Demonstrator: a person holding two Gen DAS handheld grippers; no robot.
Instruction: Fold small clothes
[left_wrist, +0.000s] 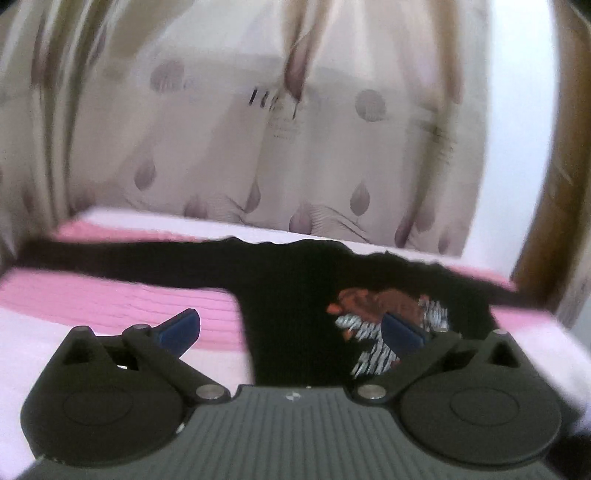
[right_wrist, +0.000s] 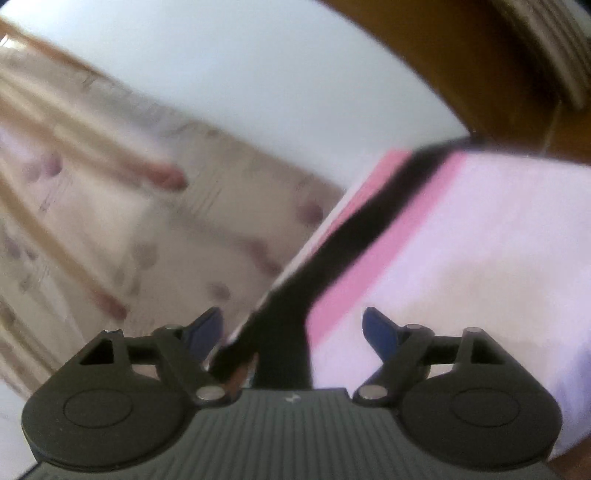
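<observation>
A small black long-sleeved top (left_wrist: 291, 295) with a red-brown and white print (left_wrist: 384, 314) lies spread flat on a pink and white cloth (left_wrist: 122, 302), sleeves stretched left and right. My left gripper (left_wrist: 291, 328) is open and empty, hovering over the top's body near its left edge. In the right wrist view my right gripper (right_wrist: 295, 332) is open and empty over the top's black sleeve (right_wrist: 354, 229), which runs away from me along the cloth's pink stripe (right_wrist: 365, 266). This view is tilted and blurred.
A cream curtain with mauve drop shapes (left_wrist: 258, 129) hangs behind the table's far edge. A brown wooden frame (left_wrist: 546, 206) stands at the right; it also shows in the right wrist view (right_wrist: 461, 62). A pale wall (right_wrist: 240, 74) is behind.
</observation>
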